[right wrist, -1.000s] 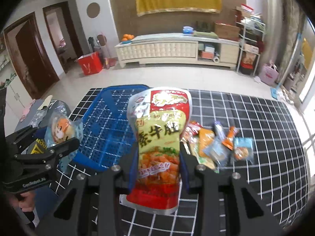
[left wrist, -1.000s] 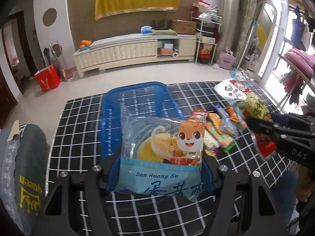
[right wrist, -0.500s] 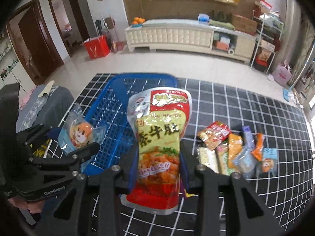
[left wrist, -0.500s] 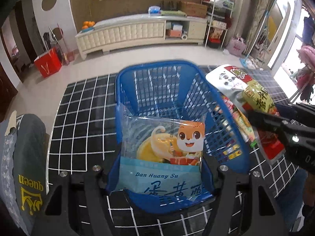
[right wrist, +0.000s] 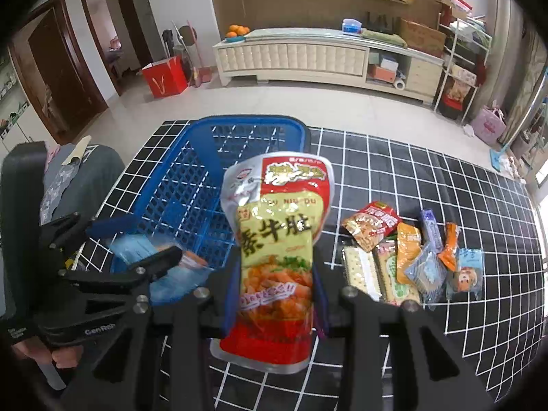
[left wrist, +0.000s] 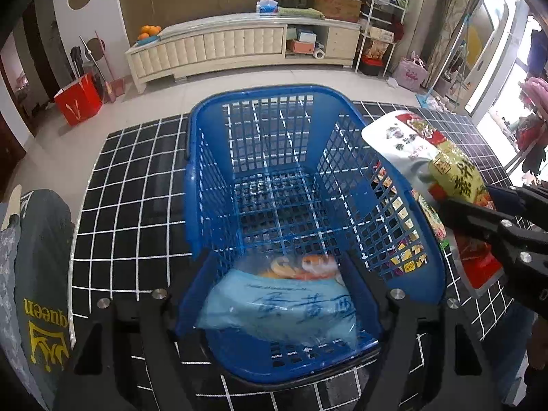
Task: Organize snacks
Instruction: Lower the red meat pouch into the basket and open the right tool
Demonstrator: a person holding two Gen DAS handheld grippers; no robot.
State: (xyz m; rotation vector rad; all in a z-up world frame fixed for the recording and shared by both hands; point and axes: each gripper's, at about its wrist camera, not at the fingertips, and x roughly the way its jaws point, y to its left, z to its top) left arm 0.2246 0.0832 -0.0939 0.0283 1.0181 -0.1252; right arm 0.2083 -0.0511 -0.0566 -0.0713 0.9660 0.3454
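A blue mesh basket (left wrist: 195, 178) stands on the black checked mat; it also shows in the right wrist view (right wrist: 171, 178). My left gripper (left wrist: 277, 294) is over the basket's near end, its jaws spread, and the light blue egg-yolk pastry bag (left wrist: 281, 304) lies tipped flat between them inside the basket. My right gripper (right wrist: 274, 274) is shut on a red and yellow vegetarian tripe pouch (right wrist: 277, 246), held upright just right of the basket; the pouch also shows in the left wrist view (left wrist: 431, 157).
Several small snack packets (right wrist: 404, 257) lie on the mat (right wrist: 445, 185) right of the basket. A grey cushion (left wrist: 34, 274) sits at the left. A white cabinet (left wrist: 239, 44) and a red bag (left wrist: 78, 102) stand beyond the mat.
The left gripper has moved forward over the basket and its jaws have opened; the pastry bag has tipped down flat into the basket. The right gripper with its pouch has come closer to the basket.
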